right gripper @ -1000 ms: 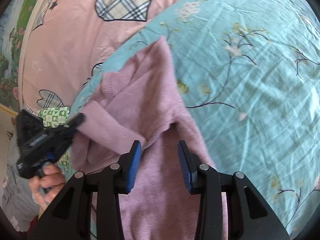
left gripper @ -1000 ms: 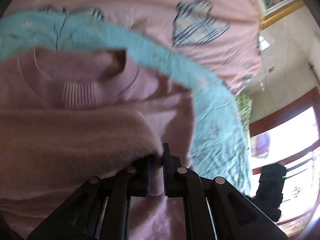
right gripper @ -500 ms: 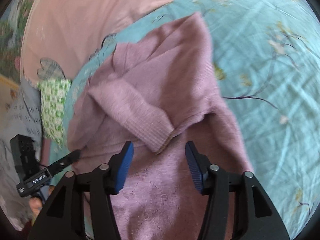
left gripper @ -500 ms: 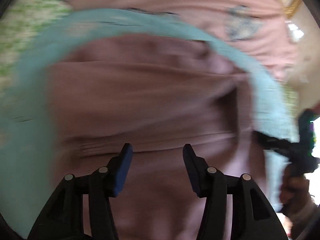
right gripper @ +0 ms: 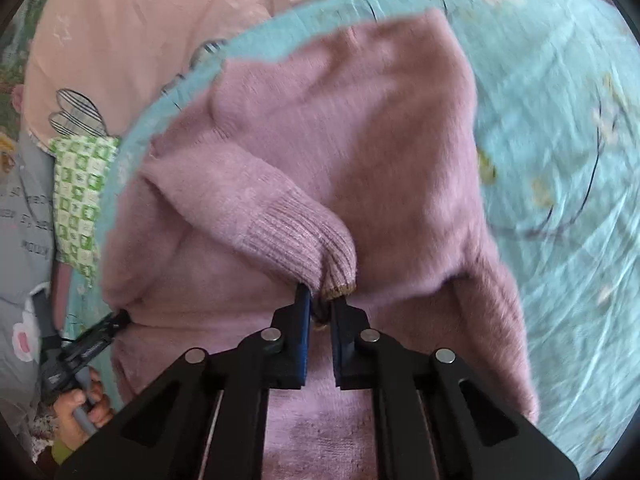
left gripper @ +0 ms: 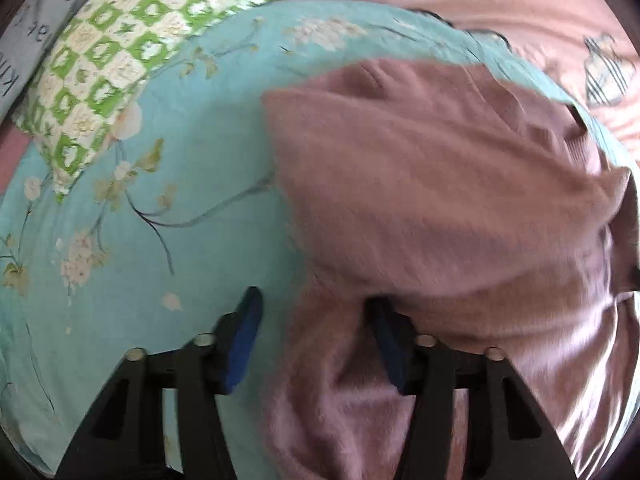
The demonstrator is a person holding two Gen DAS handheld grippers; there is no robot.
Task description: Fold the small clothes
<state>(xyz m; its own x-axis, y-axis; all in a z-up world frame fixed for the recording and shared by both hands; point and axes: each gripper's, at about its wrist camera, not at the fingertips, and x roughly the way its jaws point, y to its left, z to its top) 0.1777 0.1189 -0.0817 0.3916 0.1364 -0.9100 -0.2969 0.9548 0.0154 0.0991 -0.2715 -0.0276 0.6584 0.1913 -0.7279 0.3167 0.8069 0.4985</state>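
A fuzzy mauve sweater point(left gripper: 440, 200) lies on a teal floral sheet point(left gripper: 160, 240), with one sleeve folded across its body. My left gripper point(left gripper: 316, 336) hangs over the sweater's left edge. Its jaws are closing, still apart, with the edge of the knit between them and the left pad over bare sheet. In the right wrist view the sweater point(right gripper: 360, 140) fills the middle. My right gripper point(right gripper: 320, 312) is closing, and its pads pinch the ribbed cuff point(right gripper: 304, 240) of the folded sleeve. The left gripper point(right gripper: 92, 348) shows at the sweater's lower left, held by a hand point(right gripper: 80, 404).
A green checked cloth point(left gripper: 120, 60) lies at the sheet's far left corner. A pink quilt with plaid hearts point(right gripper: 140, 20) lies beyond the sheet. Grey fabric with lettering point(right gripper: 24, 220) sits at the left edge. Teal sheet point(right gripper: 560, 160) is bare to the sweater's right.
My left gripper let go of the sleeve, swung to the sweater's left edge and opened. My right gripper moved in on the folded sleeve's cuff and closed on it.
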